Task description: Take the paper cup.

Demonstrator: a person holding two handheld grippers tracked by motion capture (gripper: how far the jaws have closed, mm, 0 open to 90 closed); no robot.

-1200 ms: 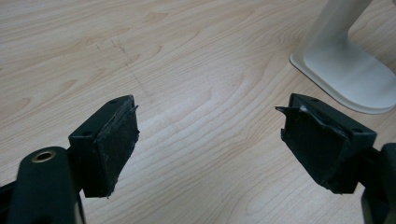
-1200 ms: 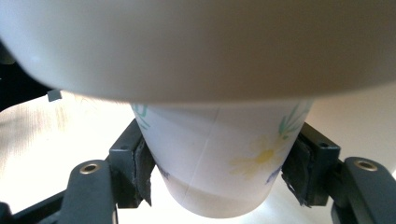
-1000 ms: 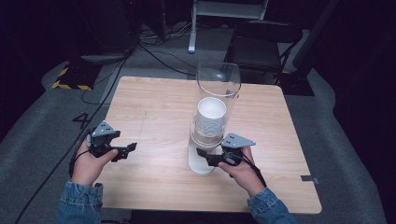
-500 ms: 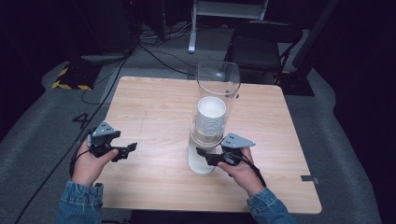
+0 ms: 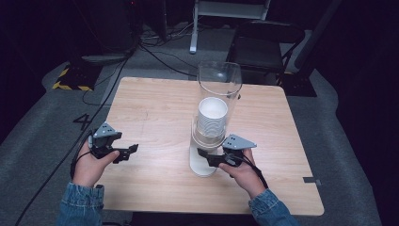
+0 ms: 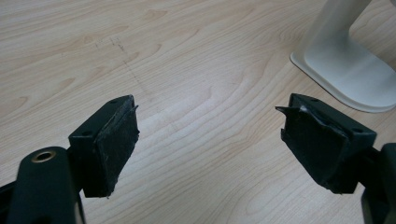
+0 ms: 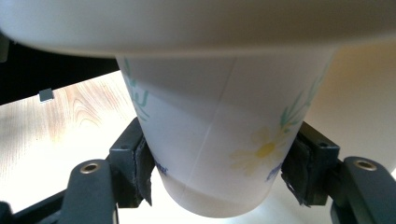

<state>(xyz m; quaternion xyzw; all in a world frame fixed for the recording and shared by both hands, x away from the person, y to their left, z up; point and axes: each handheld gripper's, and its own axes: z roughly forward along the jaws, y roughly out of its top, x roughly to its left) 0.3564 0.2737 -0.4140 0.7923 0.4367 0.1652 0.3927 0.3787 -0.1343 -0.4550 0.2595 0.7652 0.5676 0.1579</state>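
Observation:
A cup dispenser stands mid-table: a clear tube [image 5: 219, 80] on a white base [image 5: 202, 165], with a stack of white paper cups [image 5: 212, 115] inside. In the right gripper view the lowest cup [image 7: 219, 140], printed with a yellow daisy, hangs out below the dispenser's rim. My right gripper [image 7: 219, 175] is shut on it, one pad on each side; in the high view this gripper [image 5: 205, 155] reaches in under the tube from the right. My left gripper [image 5: 132, 150] rests low over the table at the left, open, with only bare wood between its jaws [image 6: 208, 135].
The wooden table [image 5: 155, 108] has bare room left of and behind the dispenser. The dispenser's white foot [image 6: 345, 70] lies to the upper right in the left gripper view. A dark chair [image 5: 263, 44] and cables [image 5: 155, 52] sit on the floor beyond the far edge.

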